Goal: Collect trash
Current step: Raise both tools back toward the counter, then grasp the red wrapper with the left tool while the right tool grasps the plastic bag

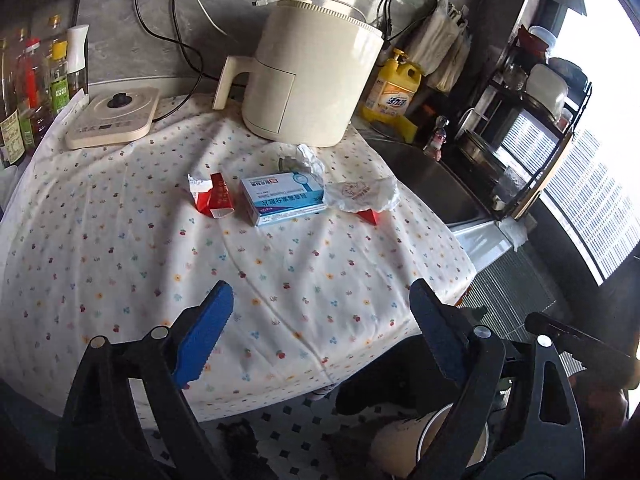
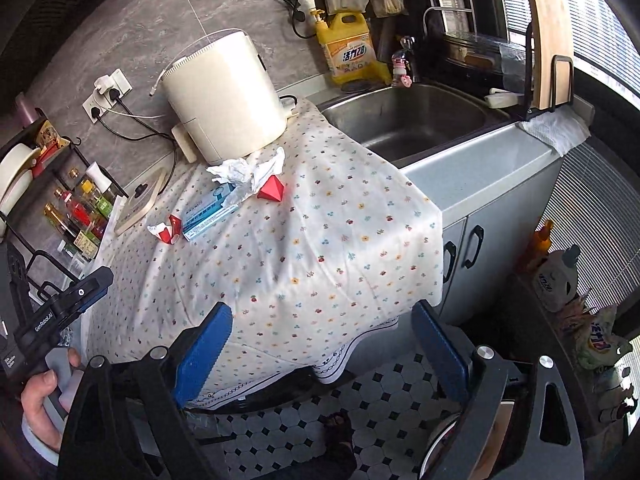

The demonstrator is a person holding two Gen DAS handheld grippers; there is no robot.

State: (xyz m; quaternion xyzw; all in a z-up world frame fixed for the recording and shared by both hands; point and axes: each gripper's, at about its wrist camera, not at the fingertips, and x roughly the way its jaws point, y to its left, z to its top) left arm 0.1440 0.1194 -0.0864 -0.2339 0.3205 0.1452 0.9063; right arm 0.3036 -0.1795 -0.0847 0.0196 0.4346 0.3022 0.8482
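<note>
Trash lies in a cluster on the flowered tablecloth (image 1: pixel 160 264) (image 2: pixel 320 240) near the cream appliance. A torn red and white pack (image 1: pixel 212 196) (image 2: pixel 166 230) lies left of a blue and white medicine box (image 1: pixel 280 198) (image 2: pixel 210 212). Crumpled white paper (image 1: pixel 362 196) (image 2: pixel 248 174) covers part of a small red carton (image 1: pixel 370 216) (image 2: pixel 274 192). My left gripper (image 1: pixel 320 332) is open above the table's near edge, nothing between its blue pads. My right gripper (image 2: pixel 324 352) is open too, over the cloth's hanging corner, empty.
A cream air fryer (image 1: pixel 312 76) (image 2: pixel 224 96) and flat cream base (image 1: pixel 112 116) stand behind the trash. Bottles (image 1: pixel 36 92) line the left. A steel sink (image 2: pixel 416 120) and yellow detergent jug (image 2: pixel 350 50) are right. A paper cup (image 1: pixel 424 444) sits below. A hand (image 2: pixel 40 400) holds the left tool.
</note>
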